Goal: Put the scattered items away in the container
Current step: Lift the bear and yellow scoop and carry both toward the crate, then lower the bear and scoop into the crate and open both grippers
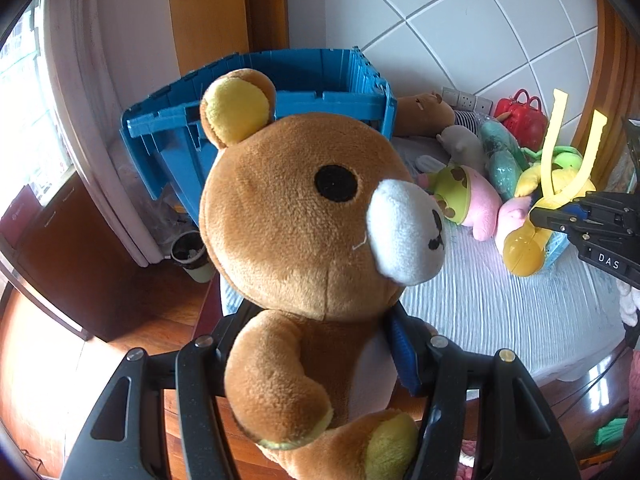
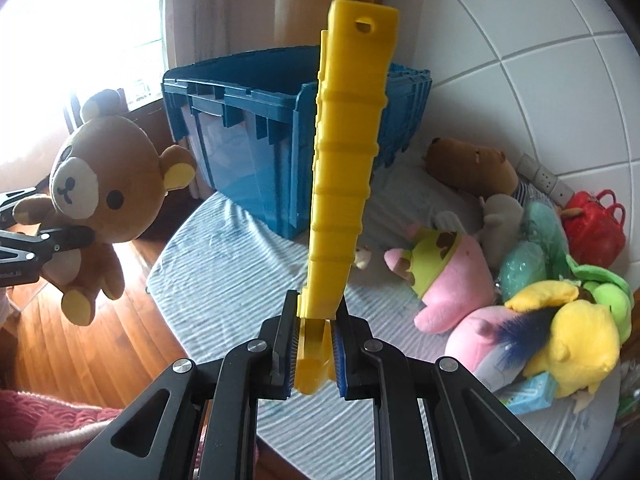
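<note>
Above the striped bedcover (image 2: pixel 224 264), left gripper (image 1: pixel 320 344) clasps the teddy bear (image 1: pixel 304 216); right gripper (image 2: pixel 314 354) pinches yellow tongs (image 2: pixel 344 168).

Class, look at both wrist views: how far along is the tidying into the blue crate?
Done: nothing can be confirmed; the blue crate's inside is hardly visible. In hand: the left gripper holds the brown teddy bear, and the right gripper is shut on the yellow tongs, both still short of the crate. Left: the pile of plush toys, the red bag and a capybara plush remain on the table.

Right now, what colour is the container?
Blue; the container shows best in the right wrist view.
</note>
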A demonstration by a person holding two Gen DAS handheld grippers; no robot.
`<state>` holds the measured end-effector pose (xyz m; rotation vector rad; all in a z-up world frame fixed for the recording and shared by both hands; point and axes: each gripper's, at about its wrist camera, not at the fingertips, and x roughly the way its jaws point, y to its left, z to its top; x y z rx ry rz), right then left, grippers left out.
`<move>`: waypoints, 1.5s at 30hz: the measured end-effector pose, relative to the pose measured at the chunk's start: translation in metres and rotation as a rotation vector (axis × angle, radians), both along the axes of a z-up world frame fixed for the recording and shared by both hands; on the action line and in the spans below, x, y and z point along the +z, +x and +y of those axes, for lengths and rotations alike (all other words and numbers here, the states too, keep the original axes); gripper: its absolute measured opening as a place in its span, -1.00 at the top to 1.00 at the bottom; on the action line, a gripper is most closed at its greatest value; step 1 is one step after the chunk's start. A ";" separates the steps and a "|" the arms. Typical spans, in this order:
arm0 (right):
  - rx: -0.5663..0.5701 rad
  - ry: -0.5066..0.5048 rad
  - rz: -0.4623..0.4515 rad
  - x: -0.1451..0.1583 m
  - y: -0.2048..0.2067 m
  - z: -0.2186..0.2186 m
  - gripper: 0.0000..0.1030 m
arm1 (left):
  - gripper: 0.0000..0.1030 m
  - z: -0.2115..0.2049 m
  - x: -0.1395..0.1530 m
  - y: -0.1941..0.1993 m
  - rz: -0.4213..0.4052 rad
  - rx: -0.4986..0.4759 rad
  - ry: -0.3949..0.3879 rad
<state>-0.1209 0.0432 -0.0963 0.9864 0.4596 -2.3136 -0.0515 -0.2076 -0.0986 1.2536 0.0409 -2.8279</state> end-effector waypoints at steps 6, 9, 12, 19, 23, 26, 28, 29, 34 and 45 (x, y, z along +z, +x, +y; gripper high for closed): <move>0.079 -0.019 0.007 0.012 -0.015 -0.039 0.71 | -0.13 -0.016 0.012 -0.016 0.006 0.026 0.003; 0.120 -0.032 0.002 0.017 -0.027 -0.054 0.71 | -0.12 -0.026 0.019 -0.027 0.012 0.052 0.005; 0.159 -0.046 0.008 0.024 -0.038 -0.069 0.71 | -0.12 -0.036 0.028 -0.037 0.026 0.071 0.007; 0.205 -0.102 0.037 0.035 -0.062 -0.100 0.71 | -0.13 -0.071 0.060 -0.067 0.091 0.077 0.015; 0.193 -0.114 0.055 0.036 -0.074 -0.117 0.71 | -0.13 -0.095 0.079 -0.092 0.141 0.035 0.010; 0.164 -0.134 0.084 0.041 -0.084 -0.130 0.71 | -0.13 -0.115 0.092 -0.115 0.173 -0.012 0.002; 0.138 -0.144 0.100 0.046 -0.090 -0.139 0.71 | -0.13 -0.128 0.101 -0.133 0.195 -0.049 -0.006; 0.126 -0.144 0.112 0.048 -0.093 -0.145 0.71 | -0.13 -0.134 0.106 -0.142 0.206 -0.069 -0.008; 0.038 -0.191 0.119 0.076 -0.124 -0.162 0.71 | -0.13 -0.163 0.131 -0.196 0.197 -0.147 0.028; -0.008 -0.121 0.008 0.076 -0.230 -0.221 0.71 | -0.13 -0.183 0.095 -0.320 0.063 -0.151 0.039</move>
